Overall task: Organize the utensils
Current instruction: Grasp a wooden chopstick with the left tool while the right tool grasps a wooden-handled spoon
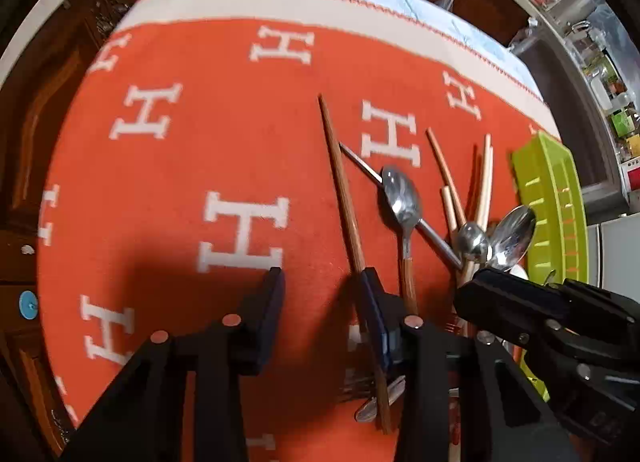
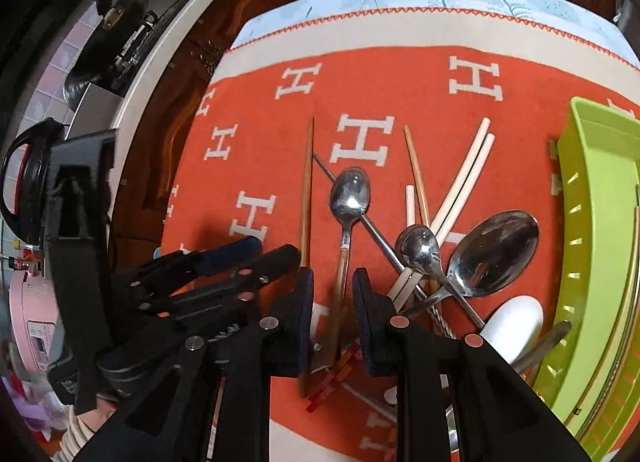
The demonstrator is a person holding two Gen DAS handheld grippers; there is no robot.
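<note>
The right gripper (image 2: pixel 333 294) points steeply down, jaws a little apart, with the wooden handle of a spoon (image 2: pixel 349 192) between them; I cannot tell if the pads press on it. The handle runs straight away from the gripper, so the jaws stand across it. The left gripper (image 1: pixel 320 286) is open over the orange cloth (image 1: pixel 180 166); a brown chopstick (image 1: pixel 340 178) lies along its right finger. Other spoons and chopsticks lie to the right, near the green tray (image 2: pixel 592 166).

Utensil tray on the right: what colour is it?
Lime green tray, with slotted walls; clearest in the right wrist view.
</note>
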